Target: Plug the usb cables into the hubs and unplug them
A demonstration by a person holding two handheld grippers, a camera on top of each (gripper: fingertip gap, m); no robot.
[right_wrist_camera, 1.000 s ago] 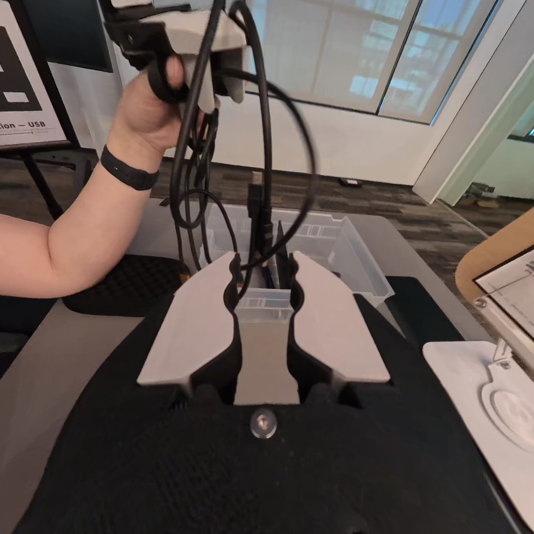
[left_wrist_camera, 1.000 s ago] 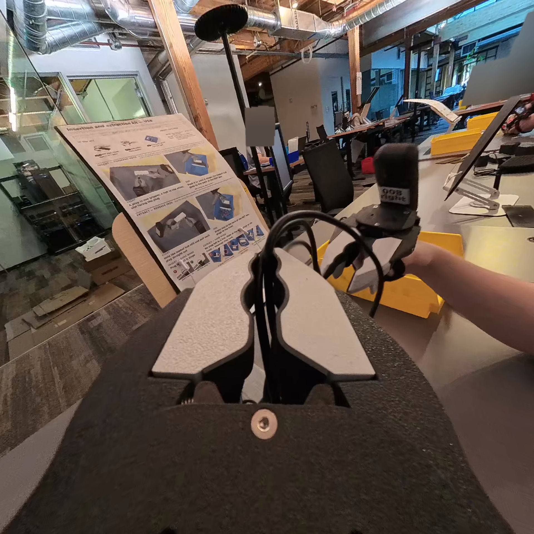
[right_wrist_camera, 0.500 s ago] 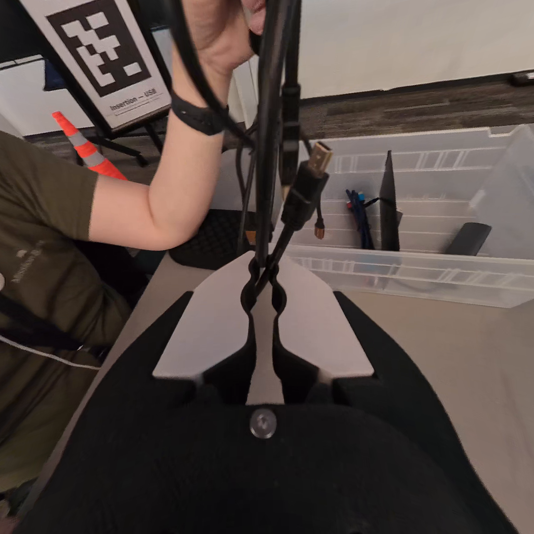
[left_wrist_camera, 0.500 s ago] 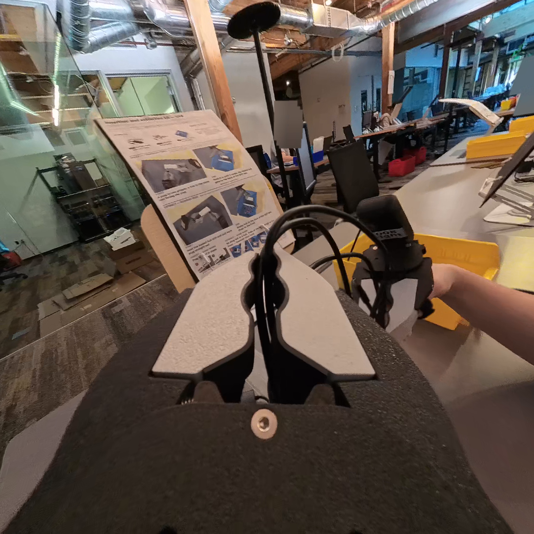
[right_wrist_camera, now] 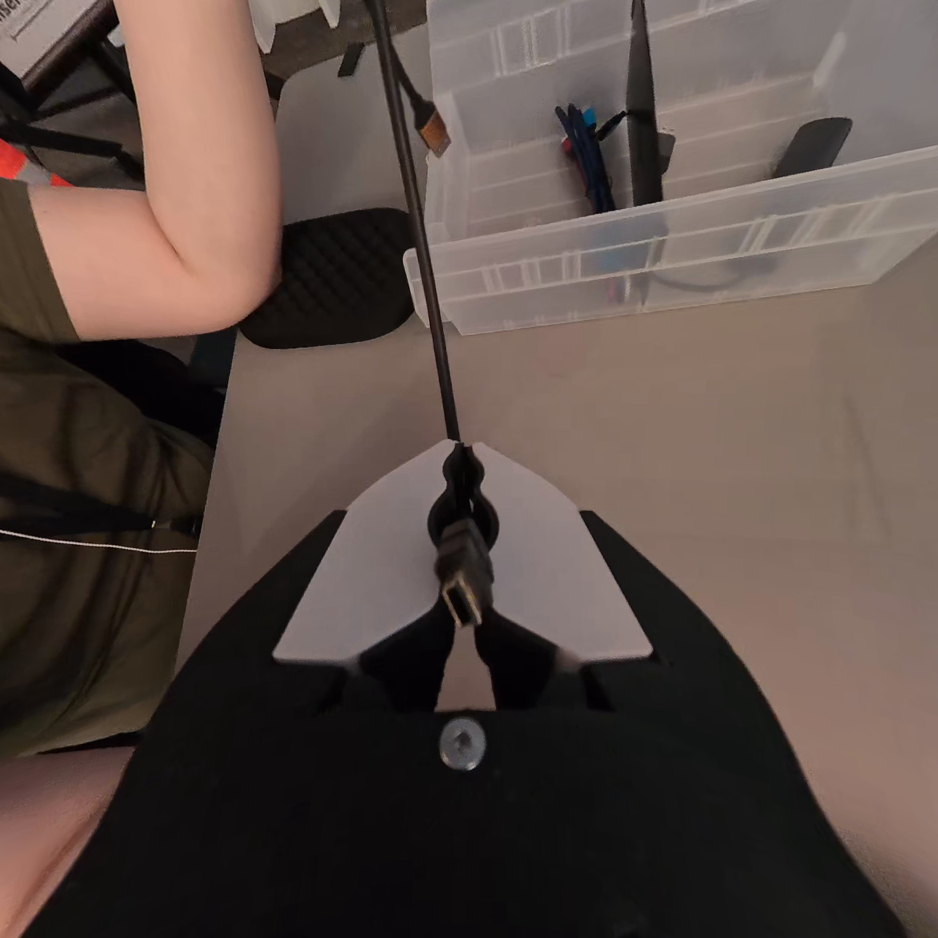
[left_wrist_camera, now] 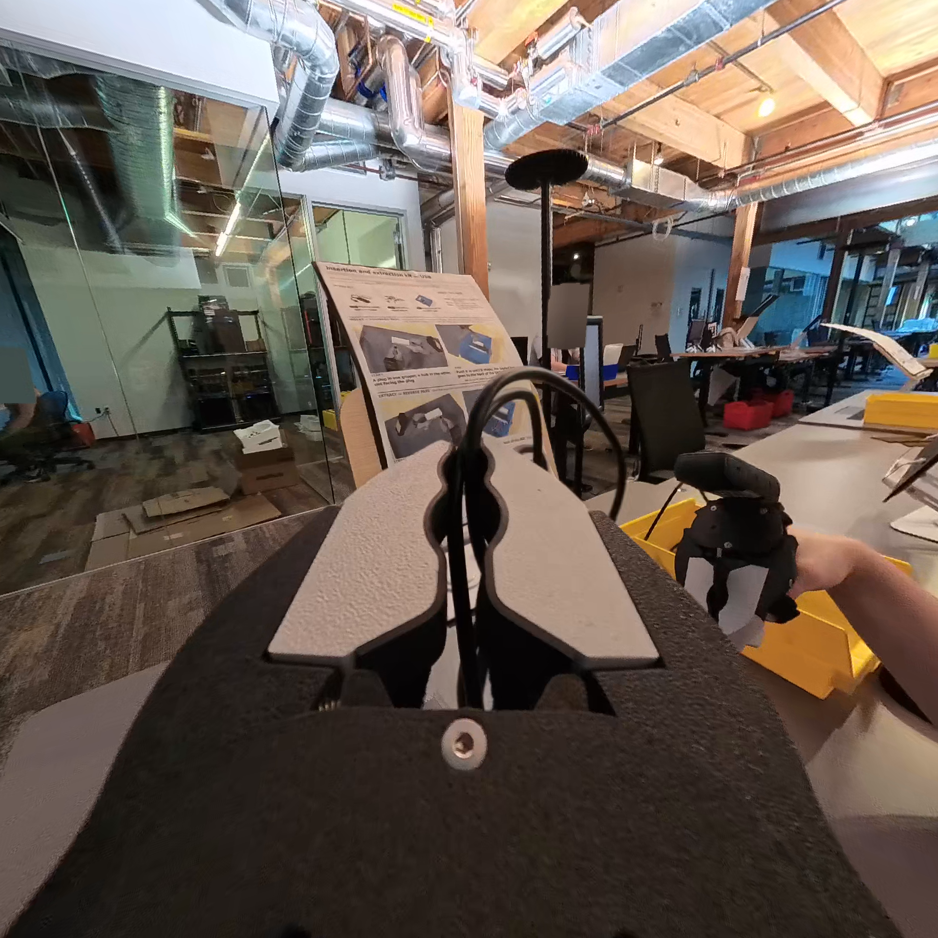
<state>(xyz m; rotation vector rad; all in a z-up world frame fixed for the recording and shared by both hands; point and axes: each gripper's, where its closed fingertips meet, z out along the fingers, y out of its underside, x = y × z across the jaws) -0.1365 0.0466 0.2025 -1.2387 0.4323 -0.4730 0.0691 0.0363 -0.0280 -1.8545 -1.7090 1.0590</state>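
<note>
My left gripper [left_wrist_camera: 467,451] is shut on a bundle of black USB cables [left_wrist_camera: 538,386] that loops up over its fingertips and hangs down to the right. My right gripper [right_wrist_camera: 463,446] is shut on one thin black cable [right_wrist_camera: 421,228] of that bundle, which runs taut from its tips up out of the frame. That cable's plug [right_wrist_camera: 462,573], black with a gold metal end, lies behind the pads and points toward the camera. A second plug [right_wrist_camera: 431,127] hangs free beside the taut cable. In the left wrist view the right gripper [left_wrist_camera: 731,573] is low on the right, over a yellow bin [left_wrist_camera: 812,644].
A clear plastic bin [right_wrist_camera: 660,274] stands on the grey table [right_wrist_camera: 660,457], with black hubs [right_wrist_camera: 642,101] and blue cables [right_wrist_camera: 583,152] in it. A black padded mat [right_wrist_camera: 330,274] lies left of it, under a person's arm [right_wrist_camera: 177,203]. An instruction board [left_wrist_camera: 406,355] stands behind the left gripper. Left tips to right tips: about 30 cm.
My right gripper went from open to shut on one cable below its plug, then drew down and away until the cable ran taut. The left gripper kept hold of the bundle.
</note>
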